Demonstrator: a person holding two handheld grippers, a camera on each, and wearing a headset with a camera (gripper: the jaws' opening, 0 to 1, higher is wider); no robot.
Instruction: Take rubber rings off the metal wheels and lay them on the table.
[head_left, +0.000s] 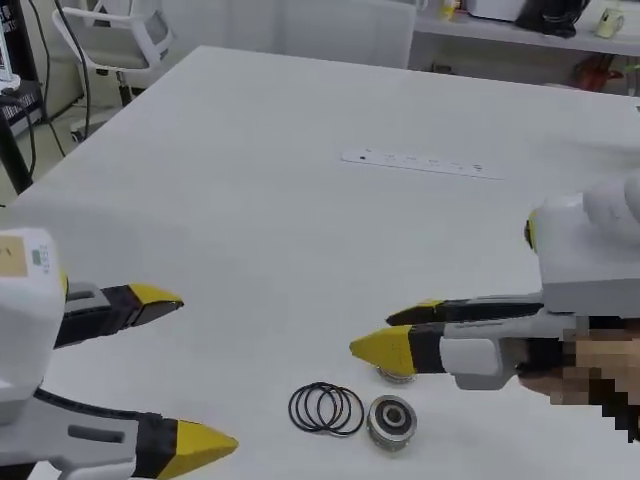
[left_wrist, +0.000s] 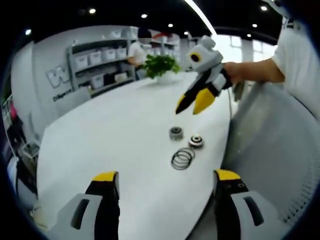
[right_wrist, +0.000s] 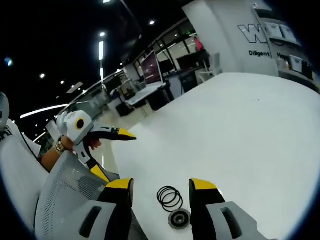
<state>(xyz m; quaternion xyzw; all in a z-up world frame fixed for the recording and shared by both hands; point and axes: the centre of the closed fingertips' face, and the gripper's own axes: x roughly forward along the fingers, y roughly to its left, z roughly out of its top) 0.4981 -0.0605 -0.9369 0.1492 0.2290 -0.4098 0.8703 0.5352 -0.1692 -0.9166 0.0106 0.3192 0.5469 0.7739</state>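
The left gripper (head_left: 190, 370) hovers over the table (head_left: 250, 200), jaws wide and empty. Right of it, loose rings (head_left: 325, 408) lie flat in an overlapping pile, just beside a wheel (head_left: 391, 420). A second wheel (head_left: 397, 375) sits under the right gripper (head_left: 385, 332), whose jaws stand narrowly apart, holding nothing.

Black rubber rings (head_left: 326, 408) lie flat, overlapping, just beside two metal wheels (head_left: 391, 420).
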